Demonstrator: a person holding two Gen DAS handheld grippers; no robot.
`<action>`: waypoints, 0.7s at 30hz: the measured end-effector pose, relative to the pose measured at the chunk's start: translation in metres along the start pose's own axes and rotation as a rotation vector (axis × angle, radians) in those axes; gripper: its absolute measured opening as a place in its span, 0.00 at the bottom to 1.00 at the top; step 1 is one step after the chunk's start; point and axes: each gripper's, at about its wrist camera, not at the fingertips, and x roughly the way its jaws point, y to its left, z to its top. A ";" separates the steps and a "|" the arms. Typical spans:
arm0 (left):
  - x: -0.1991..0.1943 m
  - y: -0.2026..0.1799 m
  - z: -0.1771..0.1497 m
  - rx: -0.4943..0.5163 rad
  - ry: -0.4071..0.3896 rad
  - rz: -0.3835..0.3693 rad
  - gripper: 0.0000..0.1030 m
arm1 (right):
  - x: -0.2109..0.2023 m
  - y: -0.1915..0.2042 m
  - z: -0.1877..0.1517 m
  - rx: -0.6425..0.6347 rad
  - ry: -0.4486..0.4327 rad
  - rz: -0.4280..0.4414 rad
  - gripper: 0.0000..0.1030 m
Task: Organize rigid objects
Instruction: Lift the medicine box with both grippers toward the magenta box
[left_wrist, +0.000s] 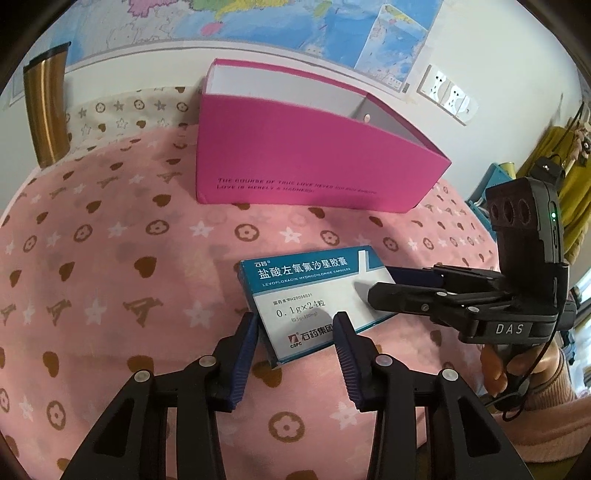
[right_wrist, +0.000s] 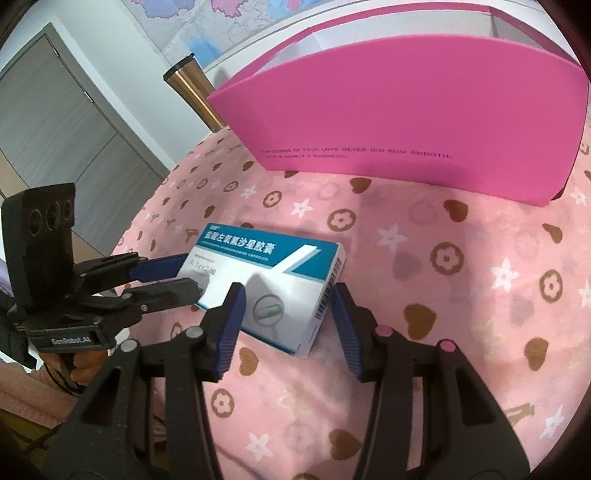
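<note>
A blue and white medicine box (left_wrist: 314, 299) lies flat on the pink patterned cloth (left_wrist: 110, 277); it also shows in the right wrist view (right_wrist: 269, 280). My left gripper (left_wrist: 295, 321) is open, its fingers on either side of the box's near end. My right gripper (right_wrist: 286, 291) is open, its fingers straddling the box's other end; in the left wrist view it (left_wrist: 380, 284) reaches in from the right. The left gripper (right_wrist: 184, 271) enters from the left in the right wrist view. An open pink box (left_wrist: 310, 147) stands behind, also in the right wrist view (right_wrist: 406, 122).
A gold tumbler (left_wrist: 46, 110) stands at the back left, also in the right wrist view (right_wrist: 192, 92). Wall maps (left_wrist: 258, 18) and sockets (left_wrist: 448, 94) are behind. A grey cabinet (right_wrist: 55, 129) stands left of the table.
</note>
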 end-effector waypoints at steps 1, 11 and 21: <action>-0.001 0.000 0.001 0.001 -0.004 0.000 0.40 | -0.002 0.000 0.000 -0.001 -0.004 0.001 0.49; -0.007 -0.009 0.013 0.013 -0.037 0.002 0.40 | -0.022 0.008 0.008 -0.035 -0.048 -0.021 0.49; -0.010 -0.017 0.023 0.028 -0.059 0.008 0.40 | -0.030 0.008 0.012 -0.038 -0.080 -0.031 0.49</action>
